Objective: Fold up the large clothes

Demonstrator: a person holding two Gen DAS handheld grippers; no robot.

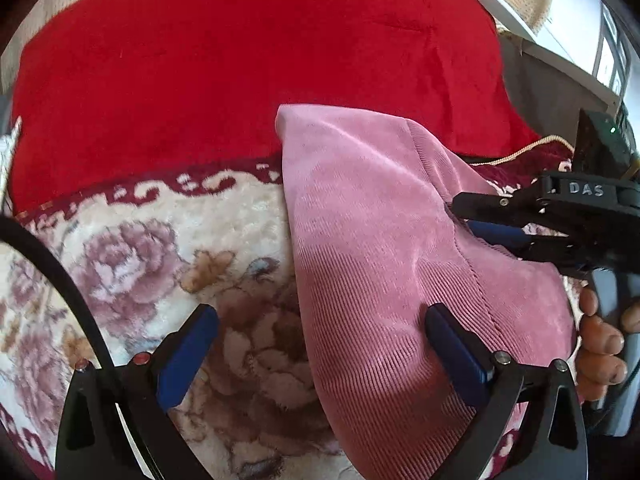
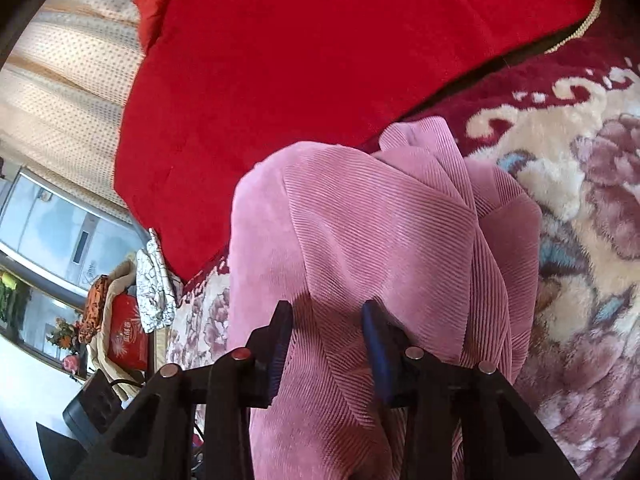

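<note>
A pink corduroy garment [image 1: 384, 248] lies bunched on a floral plush blanket [image 1: 132, 264]; it also fills the middle of the right wrist view [image 2: 360, 240]. My left gripper [image 1: 320, 316] is wide open, its right blue pad resting on the pink cloth and its left pad over the blanket. My right gripper [image 2: 326, 312] has its blue pads closed on a thick fold of the pink garment; in the left wrist view it [image 1: 460, 216] comes in from the right and pinches the cloth's edge.
A large red plush blanket [image 1: 248, 60] lies behind the garment, also in the right wrist view [image 2: 320, 40]. Beige curtains [image 2: 68, 60], a cabinet, a red box [image 2: 128, 340] and patterned cloths [image 2: 154, 280] stand at the left of the right wrist view.
</note>
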